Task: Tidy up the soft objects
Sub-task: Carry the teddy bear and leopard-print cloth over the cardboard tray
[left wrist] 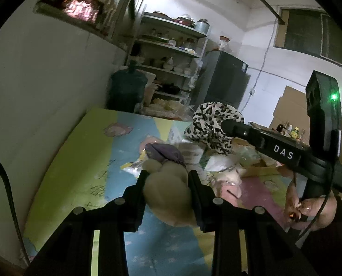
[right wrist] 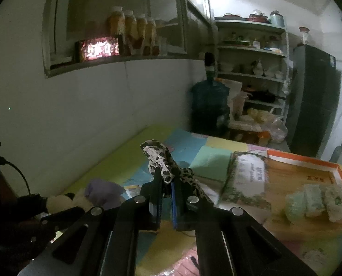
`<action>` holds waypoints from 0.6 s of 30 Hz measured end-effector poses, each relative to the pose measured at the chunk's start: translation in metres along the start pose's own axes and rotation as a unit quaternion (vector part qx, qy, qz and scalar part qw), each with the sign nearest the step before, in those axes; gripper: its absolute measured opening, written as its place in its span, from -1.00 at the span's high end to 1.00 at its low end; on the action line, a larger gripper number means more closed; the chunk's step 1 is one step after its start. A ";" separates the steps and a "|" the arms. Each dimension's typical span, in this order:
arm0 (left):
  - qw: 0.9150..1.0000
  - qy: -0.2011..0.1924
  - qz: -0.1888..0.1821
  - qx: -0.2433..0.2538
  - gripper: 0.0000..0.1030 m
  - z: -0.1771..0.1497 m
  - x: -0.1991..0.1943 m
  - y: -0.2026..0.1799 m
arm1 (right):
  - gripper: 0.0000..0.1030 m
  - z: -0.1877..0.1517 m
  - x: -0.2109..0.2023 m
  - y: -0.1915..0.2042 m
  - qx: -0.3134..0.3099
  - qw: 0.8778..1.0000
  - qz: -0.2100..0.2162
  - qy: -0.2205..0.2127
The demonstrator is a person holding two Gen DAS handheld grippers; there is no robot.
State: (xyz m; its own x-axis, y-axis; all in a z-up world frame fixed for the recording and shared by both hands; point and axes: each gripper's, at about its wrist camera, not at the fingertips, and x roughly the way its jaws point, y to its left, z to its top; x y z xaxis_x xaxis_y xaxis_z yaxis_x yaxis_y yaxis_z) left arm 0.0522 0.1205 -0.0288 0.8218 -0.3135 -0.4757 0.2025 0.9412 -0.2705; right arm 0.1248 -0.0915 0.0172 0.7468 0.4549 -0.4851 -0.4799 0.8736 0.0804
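My left gripper (left wrist: 167, 177) is shut on a beige plush toy (left wrist: 166, 195) with a purple cap (left wrist: 165, 153), held above the colourful play mat (left wrist: 78, 172). The toy also shows in the right wrist view (right wrist: 62, 203), with its purple cap (right wrist: 104, 192). My right gripper (right wrist: 165, 177) is shut on a leopard-print scrunchie (right wrist: 159, 158), lifted above the mat. The scrunchie shows in the left wrist view (left wrist: 213, 126) at the tip of the right gripper (left wrist: 228, 126).
An orange-rimmed cardboard box (right wrist: 309, 168) holds pale green soft pieces (right wrist: 318, 202); a tissue pack (right wrist: 247, 179) leans on it. Plastic packets (left wrist: 134, 168) and a pink item (left wrist: 230, 186) lie on the mat. A water jug (right wrist: 209, 105), shelves (right wrist: 251, 69) and fridge (right wrist: 313, 96) stand behind.
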 end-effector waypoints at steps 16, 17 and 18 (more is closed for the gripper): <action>0.998 -0.008 -0.047 0.040 0.32 0.023 0.021 -0.058 | 0.88 -0.007 -0.049 -0.045 0.034 0.998 -0.040 -0.036; 0.998 -0.009 -0.050 0.043 0.32 0.025 0.023 -0.062 | 0.88 -0.008 -0.052 -0.049 0.037 0.998 -0.043 -0.037; 0.998 -0.009 -0.052 0.046 0.32 0.026 0.024 -0.066 | 0.88 -0.009 -0.055 -0.053 0.039 0.997 -0.045 -0.039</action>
State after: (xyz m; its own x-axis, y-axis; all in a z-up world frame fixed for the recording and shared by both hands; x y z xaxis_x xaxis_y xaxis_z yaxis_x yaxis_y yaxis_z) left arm 0.0725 0.0539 -0.0007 0.8030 -0.4092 -0.4334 0.3349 0.9112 -0.2397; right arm 0.1051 -0.1643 0.0323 0.8202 0.3830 -0.4250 -0.3744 0.9210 0.1075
